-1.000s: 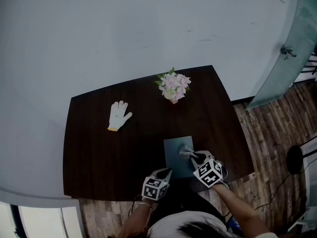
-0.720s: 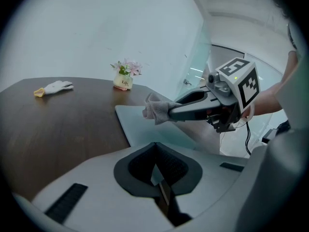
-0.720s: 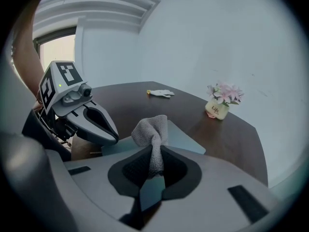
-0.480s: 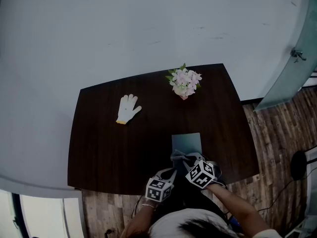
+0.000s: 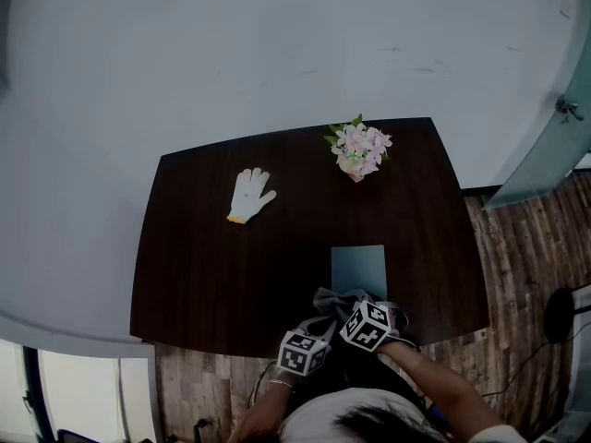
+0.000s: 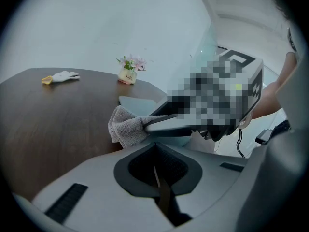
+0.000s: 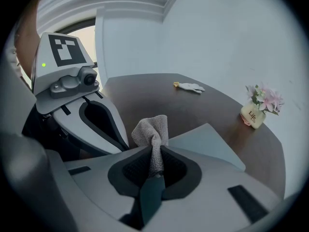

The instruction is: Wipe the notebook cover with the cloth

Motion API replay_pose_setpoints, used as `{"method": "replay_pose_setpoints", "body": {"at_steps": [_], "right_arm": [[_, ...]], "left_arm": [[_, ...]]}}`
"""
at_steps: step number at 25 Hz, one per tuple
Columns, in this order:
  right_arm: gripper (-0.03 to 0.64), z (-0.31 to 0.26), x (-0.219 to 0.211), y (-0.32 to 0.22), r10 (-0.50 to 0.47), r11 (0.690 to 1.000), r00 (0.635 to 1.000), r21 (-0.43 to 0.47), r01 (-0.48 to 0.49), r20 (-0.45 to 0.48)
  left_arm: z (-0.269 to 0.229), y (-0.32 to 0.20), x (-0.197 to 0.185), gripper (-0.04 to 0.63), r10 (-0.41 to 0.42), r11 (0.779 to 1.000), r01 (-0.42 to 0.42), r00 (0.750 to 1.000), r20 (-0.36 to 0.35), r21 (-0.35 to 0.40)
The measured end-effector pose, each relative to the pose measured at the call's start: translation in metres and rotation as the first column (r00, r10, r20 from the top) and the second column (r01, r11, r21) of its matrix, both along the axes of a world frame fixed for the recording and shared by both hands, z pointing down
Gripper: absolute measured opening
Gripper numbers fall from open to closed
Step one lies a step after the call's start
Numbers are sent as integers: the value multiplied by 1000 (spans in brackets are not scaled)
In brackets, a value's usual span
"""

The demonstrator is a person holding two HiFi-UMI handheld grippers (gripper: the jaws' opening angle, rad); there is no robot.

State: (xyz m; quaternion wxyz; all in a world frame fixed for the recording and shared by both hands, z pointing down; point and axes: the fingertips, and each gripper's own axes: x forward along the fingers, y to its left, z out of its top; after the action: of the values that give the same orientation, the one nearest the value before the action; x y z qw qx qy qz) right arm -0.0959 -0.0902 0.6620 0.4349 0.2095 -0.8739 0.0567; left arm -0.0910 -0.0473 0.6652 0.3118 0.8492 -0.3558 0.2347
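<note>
A pale grey-blue notebook (image 5: 358, 268) lies flat near the table's front edge, also in the right gripper view (image 7: 205, 141) and the left gripper view (image 6: 136, 102). My right gripper (image 5: 338, 303) is shut on a grey cloth (image 7: 151, 128), bunched at the notebook's near-left corner (image 5: 327, 297). In its own view the right gripper (image 7: 153, 151) pinches the cloth's lower part. My left gripper (image 5: 319, 327) sits just left of it at the table edge, shut with nothing between its jaws (image 6: 157, 148). From the left gripper view the cloth (image 6: 126, 127) hangs from the right gripper's jaws.
A white work glove (image 5: 250, 194) lies at the far left of the dark wooden table (image 5: 203, 266). A small pot of pink flowers (image 5: 360, 149) stands at the far edge. A pale wall is behind the table, with wood flooring and a glass panel to the right.
The right gripper has pulled the cloth from the middle of the notebook back to its near-left corner. The left gripper stays by the table edge.
</note>
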Motion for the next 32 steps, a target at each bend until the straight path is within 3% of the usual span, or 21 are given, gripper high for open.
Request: {"method": "replay_pose_setpoints", "body": {"at_steps": [16,32], "right_arm": [[46,6,42,3,89,996,996,-8,-89,-15],[46,8,121,15,237,972,971,-4,-237,-20]], "left_arm": [[6,5,7,18,40,999,-39,998,40,-28],[7,8,12,18,36,999,-34,996,76,-29]]}}
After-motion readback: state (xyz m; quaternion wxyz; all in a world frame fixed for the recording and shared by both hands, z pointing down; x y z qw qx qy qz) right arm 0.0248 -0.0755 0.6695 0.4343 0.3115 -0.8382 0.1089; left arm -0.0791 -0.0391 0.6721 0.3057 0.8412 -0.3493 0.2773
